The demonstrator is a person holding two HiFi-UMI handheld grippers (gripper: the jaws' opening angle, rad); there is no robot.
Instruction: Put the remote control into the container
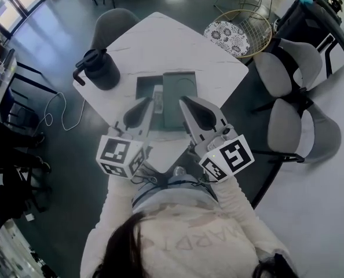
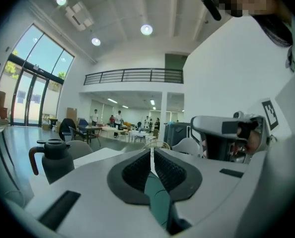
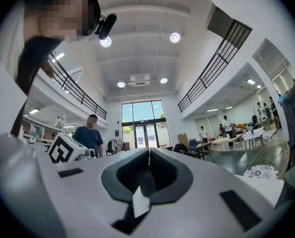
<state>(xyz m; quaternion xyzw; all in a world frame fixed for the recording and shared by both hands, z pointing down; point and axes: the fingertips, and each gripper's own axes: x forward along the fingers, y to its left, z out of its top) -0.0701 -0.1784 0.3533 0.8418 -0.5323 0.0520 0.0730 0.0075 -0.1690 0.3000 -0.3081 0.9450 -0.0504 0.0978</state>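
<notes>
Sweater (image 1: 183, 237): faint pale capitals across the chest, upside down in the head view and partly creased. They look like "MARDI", but the end letters are unsure.

Left cube (image 1: 121, 155) and right cube (image 1: 227, 158): black-and-white square code markers on the faces, bold blocky patterns, no letters or numbers.

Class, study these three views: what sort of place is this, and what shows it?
Probably a large public hall, like a café or shared workspace: a mezzanine railing, tall glass entrance doors, and people at distant tables.
</notes>
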